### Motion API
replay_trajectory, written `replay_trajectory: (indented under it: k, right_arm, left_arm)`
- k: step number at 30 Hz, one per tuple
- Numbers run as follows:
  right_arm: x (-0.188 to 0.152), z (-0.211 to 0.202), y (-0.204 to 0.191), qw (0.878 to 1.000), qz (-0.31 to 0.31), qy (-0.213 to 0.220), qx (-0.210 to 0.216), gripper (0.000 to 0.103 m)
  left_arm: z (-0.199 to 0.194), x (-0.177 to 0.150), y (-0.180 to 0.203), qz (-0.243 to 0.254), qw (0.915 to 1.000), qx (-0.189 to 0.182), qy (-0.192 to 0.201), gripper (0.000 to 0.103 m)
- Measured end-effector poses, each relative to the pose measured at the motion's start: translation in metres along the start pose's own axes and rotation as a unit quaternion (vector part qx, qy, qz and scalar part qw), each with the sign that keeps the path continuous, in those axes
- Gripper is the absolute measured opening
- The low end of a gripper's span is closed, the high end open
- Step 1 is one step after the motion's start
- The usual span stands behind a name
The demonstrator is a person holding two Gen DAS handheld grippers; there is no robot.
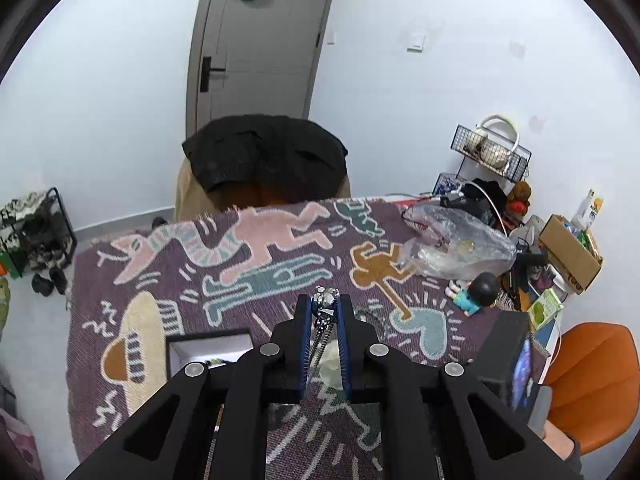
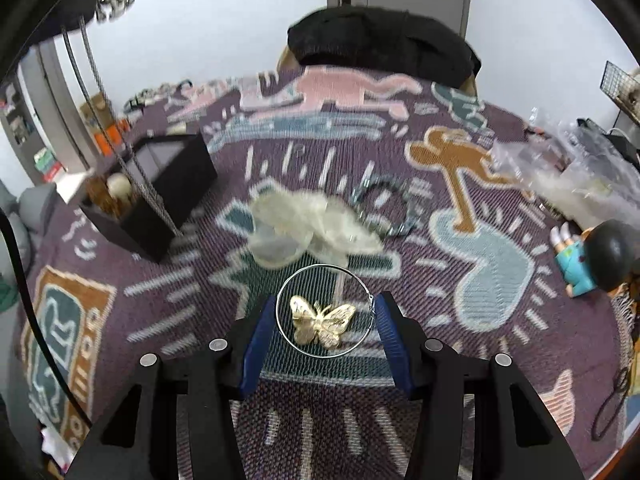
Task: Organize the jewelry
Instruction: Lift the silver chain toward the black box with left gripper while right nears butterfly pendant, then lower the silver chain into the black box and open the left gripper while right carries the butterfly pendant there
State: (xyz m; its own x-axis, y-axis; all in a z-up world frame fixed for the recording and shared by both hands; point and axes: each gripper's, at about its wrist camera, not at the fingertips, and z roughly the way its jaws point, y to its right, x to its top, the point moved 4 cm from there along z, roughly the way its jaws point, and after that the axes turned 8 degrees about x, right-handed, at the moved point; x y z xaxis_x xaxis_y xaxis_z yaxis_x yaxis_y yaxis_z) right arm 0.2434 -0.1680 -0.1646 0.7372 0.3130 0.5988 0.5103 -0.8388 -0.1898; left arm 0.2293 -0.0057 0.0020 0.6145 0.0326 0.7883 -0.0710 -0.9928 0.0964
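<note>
My left gripper [image 1: 326, 300] is shut on the beaded end of a silver necklace [image 1: 325, 312], whose chain hangs down between the fingers. In the right wrist view that chain [image 2: 132, 160] drops from the upper left toward an open black jewelry box [image 2: 172, 184]. The same box [image 1: 208, 350] shows its white lining to the left of my left fingers. My right gripper [image 2: 326, 300] is shut on a silver hoop with a gold butterfly [image 2: 322, 322], and the ring touches both blue pads [image 2: 260, 332]. It hangs just above the patterned cloth [image 2: 480, 248].
A sheer pouch [image 2: 304, 220] and a silver link bracelet [image 2: 384, 208] lie beyond the hoop. A small doll [image 2: 592, 260] and a crumpled plastic bag [image 2: 560, 168] sit to the right. Behind the table stands a chair draped with a black jacket [image 1: 264, 156], and an orange chair [image 1: 592, 384] is at right.
</note>
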Motion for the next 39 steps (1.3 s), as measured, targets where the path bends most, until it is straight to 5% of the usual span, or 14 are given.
replay_trajectory:
  k: [21, 30, 39]
  right_arm:
    - [0.058, -0.071, -0.014, 0.991, 0.019, 0.083, 0.103, 0.052]
    - [0.069, -0.064, -0.031, 0.985, 0.019, 0.076, 0.152, 0.052]
    - [0.084, -0.039, -0.055, 0.986, 0.01, 0.057, 0.157, 0.052]
  left_arm:
    - [-0.07, 0.069, -0.036, 0.015, 0.994, 0.072, 0.08, 0.013]
    - [-0.044, 0.051, -0.064, -0.009, 0.996, 0.073, 0.051, 0.013]
    - [-0.001, 0.01, -0.091, -0.043, 0.9977, 0.052, -0.004, 0.013]
